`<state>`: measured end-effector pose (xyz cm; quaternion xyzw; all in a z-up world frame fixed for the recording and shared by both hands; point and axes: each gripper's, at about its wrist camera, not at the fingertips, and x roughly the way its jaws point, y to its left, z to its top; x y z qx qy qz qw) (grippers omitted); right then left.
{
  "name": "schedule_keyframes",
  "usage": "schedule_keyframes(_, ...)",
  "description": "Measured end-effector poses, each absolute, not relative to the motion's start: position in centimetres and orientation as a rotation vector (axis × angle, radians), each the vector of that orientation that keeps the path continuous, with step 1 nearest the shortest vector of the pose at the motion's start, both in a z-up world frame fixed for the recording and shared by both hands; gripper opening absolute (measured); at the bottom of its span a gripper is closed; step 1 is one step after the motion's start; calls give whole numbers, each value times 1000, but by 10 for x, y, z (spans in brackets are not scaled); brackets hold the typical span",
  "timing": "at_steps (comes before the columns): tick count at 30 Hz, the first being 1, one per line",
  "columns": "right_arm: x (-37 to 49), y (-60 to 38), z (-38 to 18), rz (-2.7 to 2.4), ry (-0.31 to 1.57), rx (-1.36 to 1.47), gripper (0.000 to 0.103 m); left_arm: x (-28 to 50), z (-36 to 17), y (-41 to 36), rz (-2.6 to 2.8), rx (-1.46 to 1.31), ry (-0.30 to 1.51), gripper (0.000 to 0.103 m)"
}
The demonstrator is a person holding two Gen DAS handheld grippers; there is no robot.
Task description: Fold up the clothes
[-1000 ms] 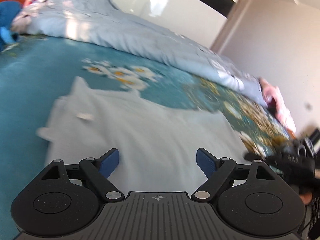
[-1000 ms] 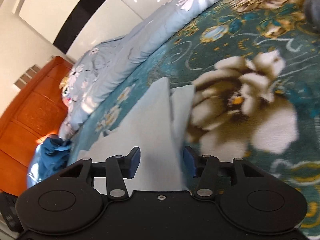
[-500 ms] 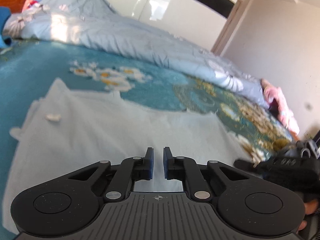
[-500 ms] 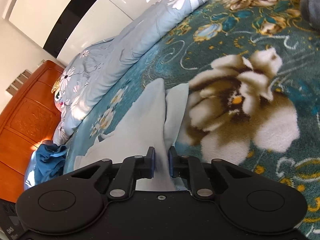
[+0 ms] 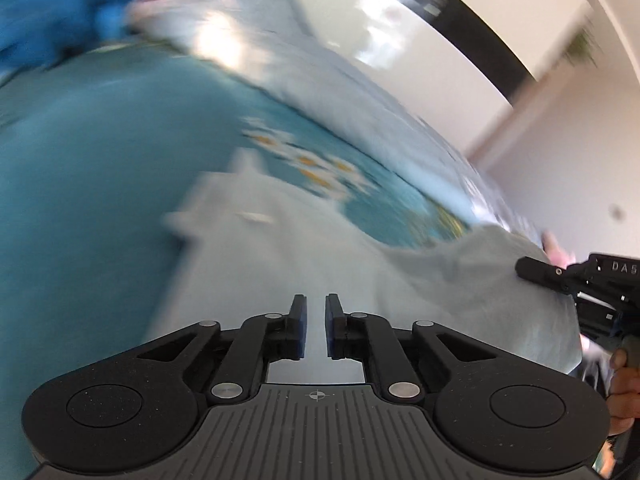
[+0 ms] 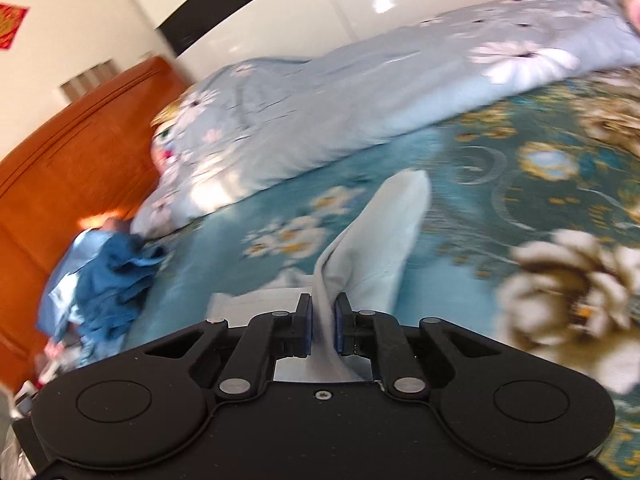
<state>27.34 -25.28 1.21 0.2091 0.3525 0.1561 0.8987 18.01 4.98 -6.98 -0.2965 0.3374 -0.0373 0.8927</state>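
Left claw (image 5: 316, 330): blue pads pressed nearly together on near hem of pale grey garment (image 5: 280, 272); fabric presumably pinched, though a thin gap shows btw pads and the nip itself not clearly visible. Right claw (image 6: 322, 330): pads pinching a raised ridge of same garment (image 6: 376, 240), cloth tenting up from bed toward 12 o'clock. In left wrist view, right claw (image 5: 560, 280) at 3 o'clock, gripping far edge w/ cloth lifted into a hump.

Garment location: spread on teal floral bedspread (image 5: 80, 200), collar end toward 11 o'clock, near hem at both claws.

Risks, as judged:
- Slip from left claw: thin single layer, shallow bite; uneven pull btw hands likely to drag hem out.
- Skewed fold: one side lifted higher than other, so edges likely to land misaligned.
- Bunching: plush bedspread prob. grabs cloth, wrinkles trapped under fold.
- Frames motion-blurred; fast swing could flip a sleeve under.

Surroundings: pale blue floral quilt (image 6: 360, 100) heaped along 12 o'clock, near garment's far end, limiting room for laying cloth forward. Crumpled dark blue clothing (image 6: 116, 276) at 9 o'clock by orange wooden headboard (image 6: 60, 152), well apart. Pink item (image 5: 556, 246) at 3 o'clock behind right claw, too blurred to name. Nothing resting on garment itself.
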Motion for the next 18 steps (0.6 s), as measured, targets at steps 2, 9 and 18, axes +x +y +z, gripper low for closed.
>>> schedule_keyframes(2,283,-227,18,356,737,399,12,163,-74,76,-20,-704,698,8)
schedule_keyframes(9,309,-130,5,481,827,304,12,133,-84,126,105,-760,732,14)
schedule_keyframes(18,299,-43,-41,473,937,115,18,125,-78,137,119,-760,722,21)
